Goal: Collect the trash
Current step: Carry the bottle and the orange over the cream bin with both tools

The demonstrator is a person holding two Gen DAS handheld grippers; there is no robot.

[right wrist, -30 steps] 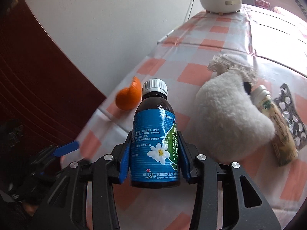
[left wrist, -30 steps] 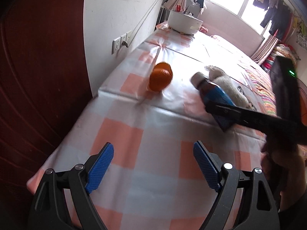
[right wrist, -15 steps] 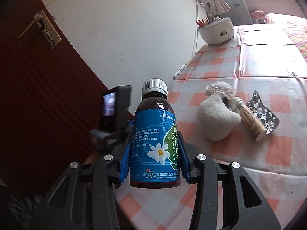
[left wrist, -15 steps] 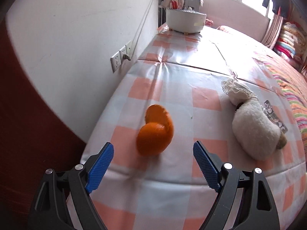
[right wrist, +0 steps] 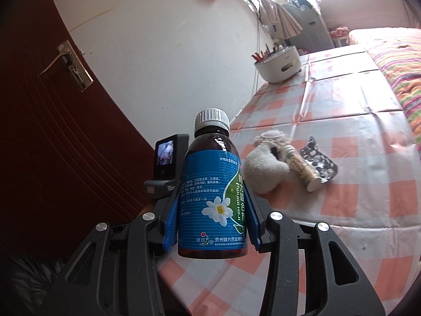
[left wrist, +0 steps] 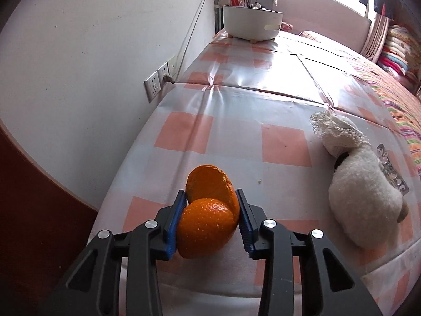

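Note:
An orange peel (left wrist: 208,221) lies near the left corner of the checked table (left wrist: 263,105). My left gripper (left wrist: 210,197) is closing its jaws on it, and both blue pads press on its sides. My right gripper (right wrist: 213,187) is shut on a brown medicine bottle (right wrist: 208,173) with a blue label and a white cap. It holds the bottle upright in the air off the table's near corner. In the right wrist view the left gripper's camera body (right wrist: 164,155) shows just behind the bottle.
A white fluffy toy (left wrist: 363,205) (right wrist: 265,168), a small yellow tube (right wrist: 300,168) and a blister pack (right wrist: 321,163) lie on the table. A white pot (left wrist: 251,25) stands at the far end. A wall socket (left wrist: 158,84) and a brown door (right wrist: 39,131) are left, a striped bed (right wrist: 394,60) right.
My left gripper moved forward over the orange peel and its jaws came together on it. My right gripper rose and drew back from the table with the bottle.

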